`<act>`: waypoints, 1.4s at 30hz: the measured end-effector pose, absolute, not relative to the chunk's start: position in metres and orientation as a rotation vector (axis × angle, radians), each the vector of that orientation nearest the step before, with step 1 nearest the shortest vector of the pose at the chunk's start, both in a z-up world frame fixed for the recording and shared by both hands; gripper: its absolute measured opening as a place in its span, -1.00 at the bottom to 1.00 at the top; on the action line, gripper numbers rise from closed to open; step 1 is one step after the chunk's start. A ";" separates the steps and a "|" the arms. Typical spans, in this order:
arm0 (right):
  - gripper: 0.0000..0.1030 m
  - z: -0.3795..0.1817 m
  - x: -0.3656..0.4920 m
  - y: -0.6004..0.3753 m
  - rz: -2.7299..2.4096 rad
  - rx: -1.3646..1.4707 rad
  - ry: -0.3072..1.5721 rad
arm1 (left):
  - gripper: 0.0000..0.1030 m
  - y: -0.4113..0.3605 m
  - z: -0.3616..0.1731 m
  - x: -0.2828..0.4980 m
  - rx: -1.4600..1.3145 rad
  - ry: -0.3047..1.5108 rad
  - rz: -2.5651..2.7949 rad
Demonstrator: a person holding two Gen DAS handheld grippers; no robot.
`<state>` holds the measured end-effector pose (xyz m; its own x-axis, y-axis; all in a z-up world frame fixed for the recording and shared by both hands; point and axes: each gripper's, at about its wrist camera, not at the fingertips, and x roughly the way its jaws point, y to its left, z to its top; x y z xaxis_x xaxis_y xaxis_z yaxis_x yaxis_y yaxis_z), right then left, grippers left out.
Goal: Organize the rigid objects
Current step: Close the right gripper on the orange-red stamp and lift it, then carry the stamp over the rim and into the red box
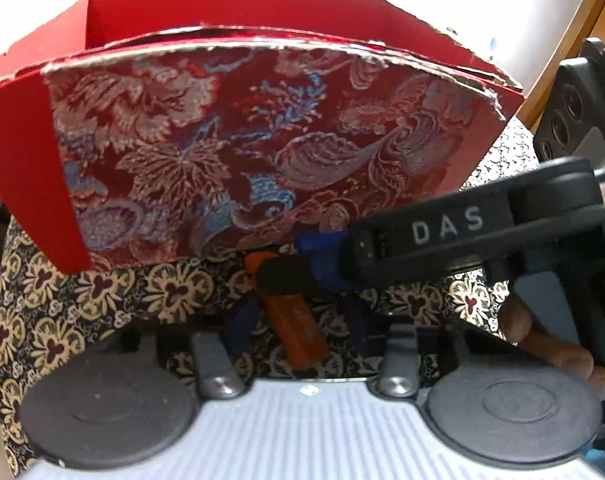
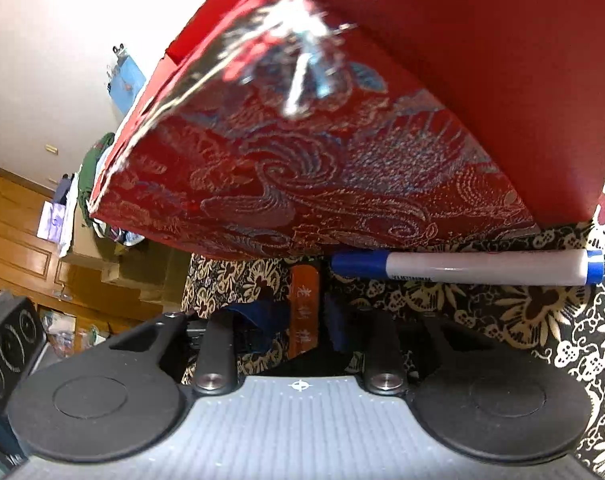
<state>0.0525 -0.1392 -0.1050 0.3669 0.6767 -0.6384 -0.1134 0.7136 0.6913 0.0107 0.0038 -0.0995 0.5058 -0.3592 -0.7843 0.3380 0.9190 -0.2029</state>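
Note:
An orange-brown stick (image 1: 302,332) with pale characters on it (image 2: 302,292) lies on the patterned cloth just in front of a red brocade box (image 1: 242,140) (image 2: 342,180). My left gripper (image 1: 298,320) straddles the stick with cloth showing on either side of it, so it is open. My right gripper (image 1: 298,272) reaches in from the right, and its dark pad covers the stick's far end. In the right wrist view, the right gripper (image 2: 302,312) has its blue fingers tight against the stick. A white marker (image 2: 482,268) with blue ends lies along the box's base.
The black and cream floral tablecloth (image 1: 102,300) (image 2: 502,320) covers the table. A person's fingers (image 1: 542,344) hold the right gripper's handle. The box stands close ahead of both grippers. Wooden cabinets (image 2: 22,220) and clutter lie beyond the table's left edge.

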 end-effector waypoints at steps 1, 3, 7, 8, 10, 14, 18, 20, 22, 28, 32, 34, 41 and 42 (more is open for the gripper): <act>-0.81 -0.105 0.053 -0.140 0.552 0.606 1.084 | -0.24 0.004 -0.100 0.010 -0.026 0.948 -0.417; -0.81 -0.106 0.053 -0.142 0.552 0.611 1.082 | -0.36 0.003 -0.101 0.010 -0.040 0.948 -0.414; -0.83 -0.108 0.053 -0.150 0.554 0.643 1.098 | -0.67 0.025 -0.098 0.016 -0.111 0.963 -0.416; -0.84 -0.108 0.052 -0.154 0.556 0.654 1.102 | -0.68 0.028 -0.098 0.018 -0.117 0.965 -0.419; -0.85 -0.110 0.052 -0.157 0.549 0.676 1.102 | -0.68 0.029 -0.098 0.018 -0.112 0.963 -0.427; -0.90 -0.110 0.047 -0.168 0.537 0.689 1.096 | -0.68 0.028 -0.099 0.018 -0.102 0.958 -0.437; -0.93 -0.111 0.041 -0.178 0.535 0.701 1.085 | -0.68 0.026 -0.101 0.019 -0.114 0.965 -0.461; -0.94 -0.110 0.037 -0.178 0.531 0.704 1.079 | -0.68 0.024 -0.101 0.019 -0.112 0.967 -0.474; -0.95 -0.106 0.031 -0.183 0.527 0.700 1.068 | -0.68 0.020 -0.101 0.017 -0.112 0.967 -0.490; -0.95 -0.095 0.019 -0.195 0.491 0.704 1.026 | -0.71 -0.008 -0.094 0.015 -0.082 0.946 -0.541; -0.96 -0.086 0.008 -0.203 0.472 0.736 0.986 | -0.80 -0.020 -0.082 0.015 -0.062 0.930 -0.577; -0.96 -0.078 0.002 -0.206 0.468 0.747 0.958 | -0.82 -0.022 -0.075 0.013 -0.053 0.912 -0.598; -0.97 -0.050 -0.012 -0.219 0.443 0.720 0.846 | -0.82 -0.041 -0.045 0.014 -0.026 0.833 -0.657; -0.97 -0.047 -0.013 -0.222 0.437 0.716 0.835 | -0.82 -0.043 -0.043 0.015 -0.027 0.826 -0.661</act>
